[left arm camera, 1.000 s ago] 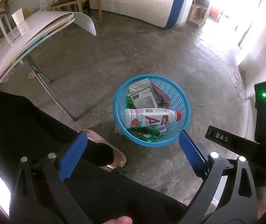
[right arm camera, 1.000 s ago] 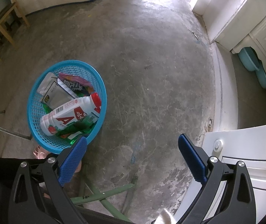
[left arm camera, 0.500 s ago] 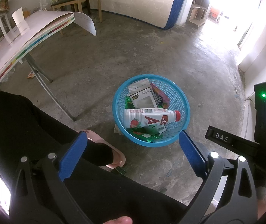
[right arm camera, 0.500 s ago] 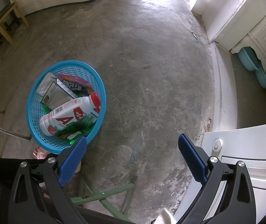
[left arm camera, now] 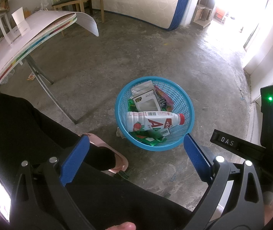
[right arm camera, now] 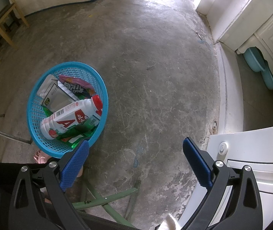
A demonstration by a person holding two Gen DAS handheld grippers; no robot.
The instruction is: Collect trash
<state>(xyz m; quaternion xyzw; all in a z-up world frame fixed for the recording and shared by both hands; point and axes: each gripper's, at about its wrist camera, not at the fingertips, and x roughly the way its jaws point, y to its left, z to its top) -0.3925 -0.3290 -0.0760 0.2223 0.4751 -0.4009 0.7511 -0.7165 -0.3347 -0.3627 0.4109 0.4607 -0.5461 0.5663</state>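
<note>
At your far left in the left wrist view stands the folding table (left arm camera: 21, 38), its white top curling off the near corner, with a white paper cup (left arm camera: 20, 20) on it and its metal legs running down to the concrete floor (left arm camera: 117, 57). Your dark-clad leg fills the lower left, and your foot in a pink slipper (left arm camera: 117, 158) rests on the floor just left of the basket. Your left gripper (left arm camera: 136, 159) hangs above the floor with its blue pads spread wide and nothing between them; it is released and empty. Just past its fingertips sits the blue basket (left arm camera: 182, 97) on the floor, and the trash is inside it: a white bottle (left arm camera: 151, 120) with a red cap lying on its side across the middle, a white box (left arm camera: 146, 100) with a clear window behind it, a purple snack wrapper (left arm camera: 163, 100) leaning against the far wall, and green wrappers (left arm camera: 151, 139) under the bottle. To the right of the basket you can see part of your other tool. In the right wrist view the basket (right arm camera: 38, 88) lies to the left, with the bottle (right arm camera: 71, 116) pointing its cap up and right. Your right gripper (right arm camera: 136, 159) is likewise wide apart and holds nothing, over bare floor (right arm camera: 155, 76). At the far right stands a white cabinet (right arm camera: 251, 143).
</note>
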